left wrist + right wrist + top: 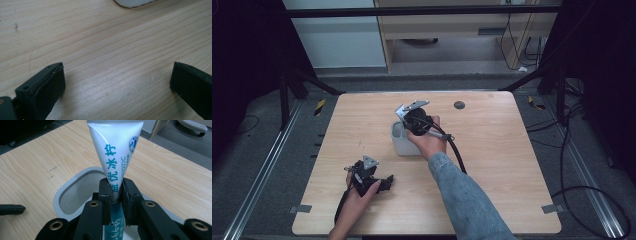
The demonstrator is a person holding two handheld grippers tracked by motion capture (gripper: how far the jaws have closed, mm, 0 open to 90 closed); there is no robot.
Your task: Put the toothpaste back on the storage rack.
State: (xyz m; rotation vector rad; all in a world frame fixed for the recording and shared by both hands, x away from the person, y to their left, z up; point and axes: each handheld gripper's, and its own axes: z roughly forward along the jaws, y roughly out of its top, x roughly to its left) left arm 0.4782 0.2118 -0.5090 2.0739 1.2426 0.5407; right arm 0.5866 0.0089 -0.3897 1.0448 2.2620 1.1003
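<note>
A white toothpaste tube (115,152) with teal lettering stands upright, its crimped end up, over the mouth of a pale grey cup (65,192). My right gripper (116,188) is shut on the tube's lower part, just above the cup's opening. In the high view the right gripper (409,120) sits over the cup (401,142) near the table's middle. My left gripper (382,184) rests low at the front left of the table, pointing toward the cup. Its jaws stand wide apart in the left gripper view (117,80), with only bare wood between them.
A small dark disc (459,105) lies near the far edge of the wooden table (492,165). The right gripper's black cable (458,152) trails across the table beside the sleeve. A white edge of the cup (132,2) shows beyond the left jaws.
</note>
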